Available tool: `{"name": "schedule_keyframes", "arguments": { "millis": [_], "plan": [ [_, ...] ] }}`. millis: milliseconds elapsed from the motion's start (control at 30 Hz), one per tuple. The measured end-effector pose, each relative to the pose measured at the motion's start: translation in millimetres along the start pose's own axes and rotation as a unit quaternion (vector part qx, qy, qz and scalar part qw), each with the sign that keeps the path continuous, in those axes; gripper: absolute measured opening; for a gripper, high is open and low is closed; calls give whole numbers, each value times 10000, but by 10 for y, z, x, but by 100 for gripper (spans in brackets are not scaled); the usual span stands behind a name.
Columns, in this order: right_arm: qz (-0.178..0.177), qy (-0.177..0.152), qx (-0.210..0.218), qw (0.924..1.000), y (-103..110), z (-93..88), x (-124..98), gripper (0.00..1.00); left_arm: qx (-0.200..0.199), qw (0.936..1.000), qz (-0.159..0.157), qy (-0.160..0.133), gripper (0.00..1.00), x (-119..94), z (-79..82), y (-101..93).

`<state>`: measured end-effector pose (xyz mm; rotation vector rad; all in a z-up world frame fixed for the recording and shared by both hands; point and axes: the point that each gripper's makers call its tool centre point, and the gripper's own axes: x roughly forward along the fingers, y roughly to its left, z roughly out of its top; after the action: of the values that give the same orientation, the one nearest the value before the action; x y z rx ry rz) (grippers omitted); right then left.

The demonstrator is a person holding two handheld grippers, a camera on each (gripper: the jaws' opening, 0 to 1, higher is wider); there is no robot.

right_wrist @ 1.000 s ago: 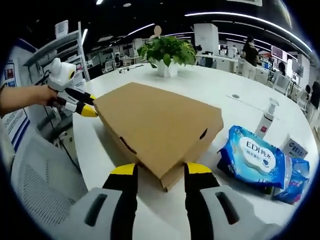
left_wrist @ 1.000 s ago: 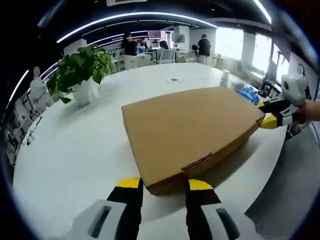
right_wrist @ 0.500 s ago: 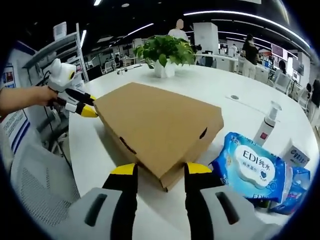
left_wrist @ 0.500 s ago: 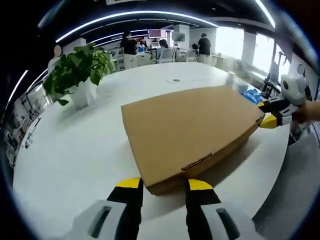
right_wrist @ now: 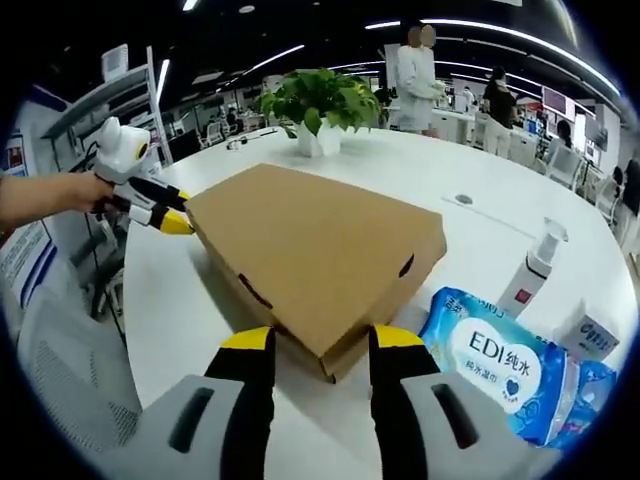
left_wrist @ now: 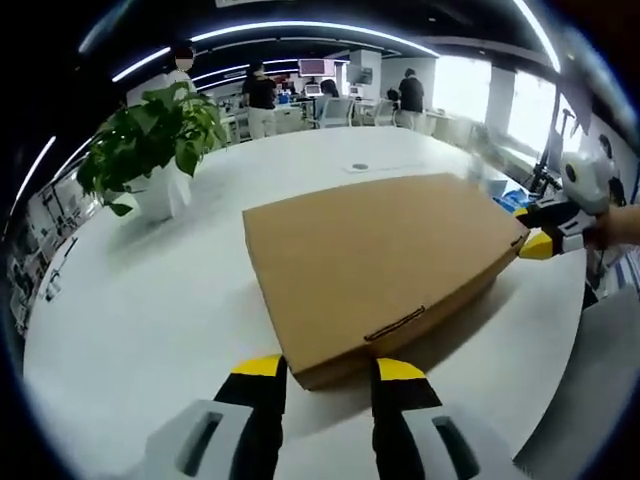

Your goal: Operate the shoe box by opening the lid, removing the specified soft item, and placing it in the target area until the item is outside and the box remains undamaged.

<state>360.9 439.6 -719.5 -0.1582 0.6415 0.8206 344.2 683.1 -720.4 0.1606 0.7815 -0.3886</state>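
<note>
Left gripper (left_wrist: 325, 372) jaws stood spread, straddling one corner of the closed shoe box (left_wrist: 385, 255) on the white table (left_wrist: 150, 310); right gripper (right_wrist: 320, 342) jaws spread likewise at the opposite corner. Lid shut and flat, no visible damage. Soft item not seen, presumably inside. Judged: opening, removal and placement all remained

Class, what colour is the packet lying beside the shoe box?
Blue and white packet, clearest in the right gripper view.
</note>
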Motion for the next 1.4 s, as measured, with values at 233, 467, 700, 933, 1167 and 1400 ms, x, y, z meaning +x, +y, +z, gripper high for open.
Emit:
{"name": "schedule_keyframes", "arguments": {
  "millis": [233,467,700,933,1167,1400],
  "plan": [
    [-45,10,3,10000,-104,51,63,34,3,10000,-36,16,33,100,99,48],
    [-71,31,70,9999,-171,71,95,35,-48,10000,-87,13,33,158,144,69],
    [-112,98,34,9999,-183,30,101,35,-59,9999,-99,8,34,156,139,64],
    [-304,-50,113,9995,-250,48,-26,38,-25,10000,-41,0,40,95,131,25],
    [-596,-157,189,9979,-431,-37,-333,40,8,10000,-19,-91,43,-81,126,-80],
    [-956,-265,335,9945,-612,-186,-734,42,37,9994,-76,-326,47,-272,172,-272]
  ]
}}
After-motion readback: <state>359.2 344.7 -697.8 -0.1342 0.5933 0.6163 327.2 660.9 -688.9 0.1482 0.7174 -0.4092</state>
